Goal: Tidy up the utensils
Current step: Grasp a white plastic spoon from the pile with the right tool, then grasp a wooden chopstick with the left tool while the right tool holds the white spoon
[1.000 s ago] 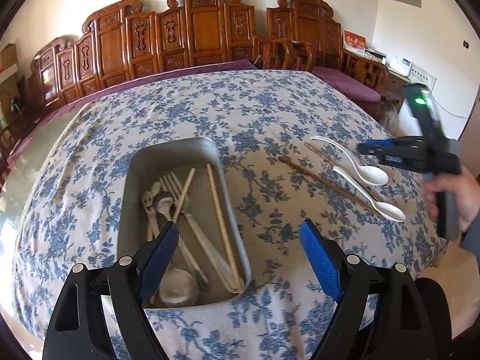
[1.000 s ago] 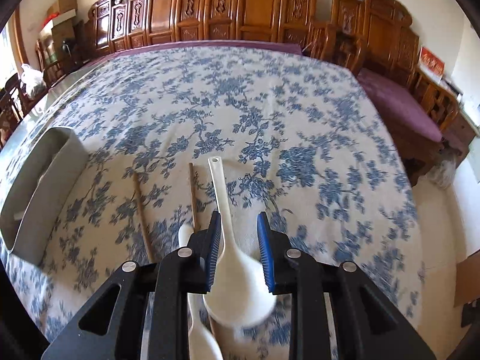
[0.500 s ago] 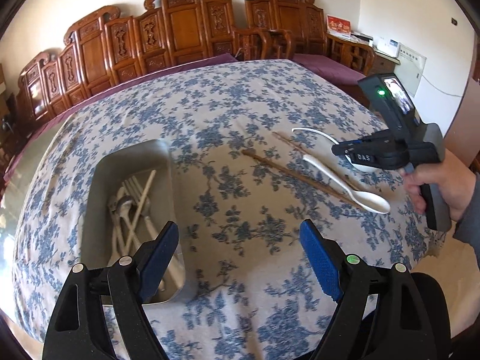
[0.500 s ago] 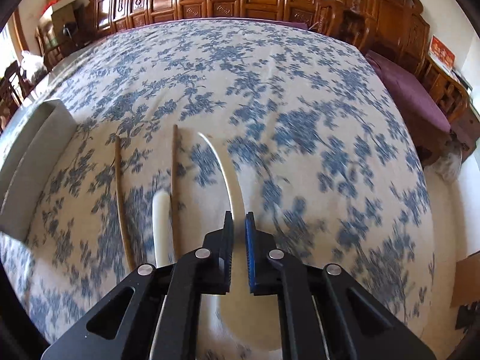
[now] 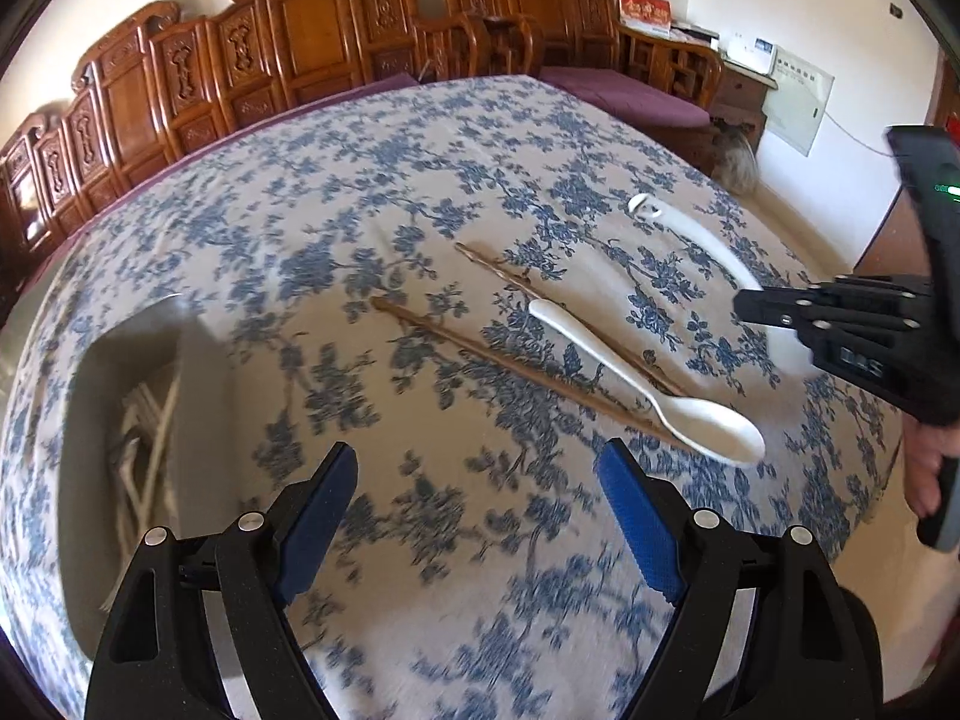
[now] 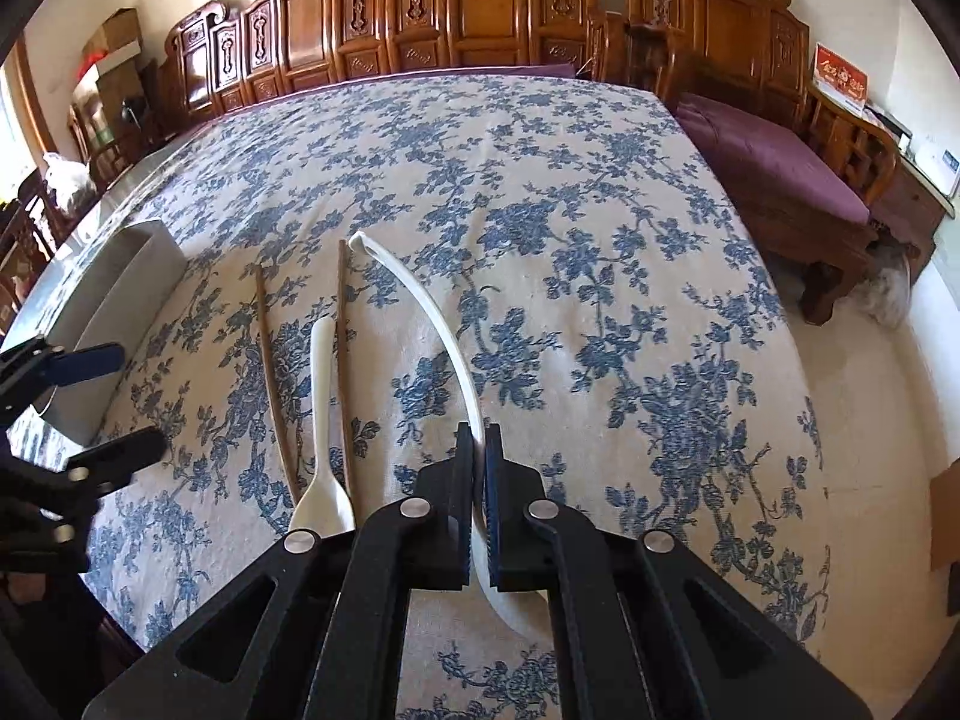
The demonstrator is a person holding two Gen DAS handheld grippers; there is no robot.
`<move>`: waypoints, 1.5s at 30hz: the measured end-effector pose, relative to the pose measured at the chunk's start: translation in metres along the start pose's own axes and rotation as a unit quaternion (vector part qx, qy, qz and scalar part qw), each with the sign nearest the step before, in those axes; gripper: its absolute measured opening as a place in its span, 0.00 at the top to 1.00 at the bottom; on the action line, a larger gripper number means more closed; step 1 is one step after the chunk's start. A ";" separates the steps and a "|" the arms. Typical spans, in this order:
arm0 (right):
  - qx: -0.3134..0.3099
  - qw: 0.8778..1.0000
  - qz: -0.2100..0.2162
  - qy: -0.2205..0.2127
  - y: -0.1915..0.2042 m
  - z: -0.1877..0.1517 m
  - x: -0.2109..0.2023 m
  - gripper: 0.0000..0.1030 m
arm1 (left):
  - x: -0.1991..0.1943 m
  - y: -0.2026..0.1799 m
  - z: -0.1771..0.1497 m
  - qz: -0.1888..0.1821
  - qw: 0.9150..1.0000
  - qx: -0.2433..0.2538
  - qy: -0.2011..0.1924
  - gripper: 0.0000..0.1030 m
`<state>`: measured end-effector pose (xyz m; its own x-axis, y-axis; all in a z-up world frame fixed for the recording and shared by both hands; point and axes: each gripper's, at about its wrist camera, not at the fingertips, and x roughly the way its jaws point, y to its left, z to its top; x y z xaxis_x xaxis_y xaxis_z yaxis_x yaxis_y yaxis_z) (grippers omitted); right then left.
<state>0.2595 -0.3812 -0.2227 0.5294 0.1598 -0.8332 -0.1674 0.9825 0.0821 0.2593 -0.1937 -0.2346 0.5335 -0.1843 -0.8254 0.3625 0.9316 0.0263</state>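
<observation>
The metal tray [image 5: 150, 408] at nine o'clock in the left wrist view is smeared by motion, so the utensils [image 5: 144, 450] inside cannot be told apart. In the right wrist view, the held white spoon [image 6: 444, 324] has its bowl mostly hidden behind the right gripper [image 6: 477, 456].

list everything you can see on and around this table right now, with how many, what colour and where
white spoons: 2, white; one clamped at its bowl end in the right gripper, one lying free on the cloth between the chopsticks
chopsticks: 2, brown wood; side by side on the cloth, left of the held spoon in the right wrist view
metal tray: 1, grey; on the table's left part, with pale utensils inside, blurred
tablecloth: 1, cream with blue flowers; covers the table
carved chairs: a row, brown wood; along the wall
cushion: 1, purple; on the bench at right
left gripper: black with blue pads; open, empty, above the cloth
right gripper: black with blue pads; shut on a spoon
</observation>
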 end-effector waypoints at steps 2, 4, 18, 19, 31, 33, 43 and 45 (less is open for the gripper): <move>0.010 1.000 0.004 0.001 -0.004 -0.001 0.000 0.96 | 0.011 -0.003 0.006 -0.003 1.000 -0.008 0.009 0.23; 0.011 1.000 0.002 -0.001 -0.007 -0.002 0.000 0.96 | 0.022 -0.003 0.011 -0.010 1.000 -0.022 0.019 0.23; 0.016 1.000 0.014 -0.013 -0.003 -0.001 -0.005 0.96 | 0.060 -0.018 0.027 0.020 0.997 -0.036 0.064 0.33; 0.014 1.000 0.016 -0.014 -0.002 -0.001 -0.006 0.96 | 0.058 -0.016 0.024 0.019 0.997 -0.036 0.064 0.37; -0.012 1.000 0.014 -0.015 0.023 0.001 -0.016 0.96 | 0.038 0.031 0.003 0.022 0.995 -0.061 0.076 0.90; -0.019 1.000 0.014 -0.017 0.030 0.003 -0.019 0.96 | 0.036 0.035 0.000 0.020 0.995 -0.063 0.077 0.93; -0.041 0.999 0.020 -0.024 0.061 0.007 -0.033 0.96 | 0.011 0.059 -0.012 -0.002 0.995 -0.073 0.068 0.96; -0.044 0.998 0.022 -0.025 0.066 0.008 -0.035 0.96 | 0.000 0.062 -0.013 -0.001 0.995 -0.073 0.061 0.96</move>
<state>0.2366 -0.3210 -0.1839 0.5612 0.2091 -0.8008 -0.2619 0.9627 0.0678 0.2718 -0.1323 -0.2406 0.4333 -0.1561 -0.8876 0.2445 0.9683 -0.0509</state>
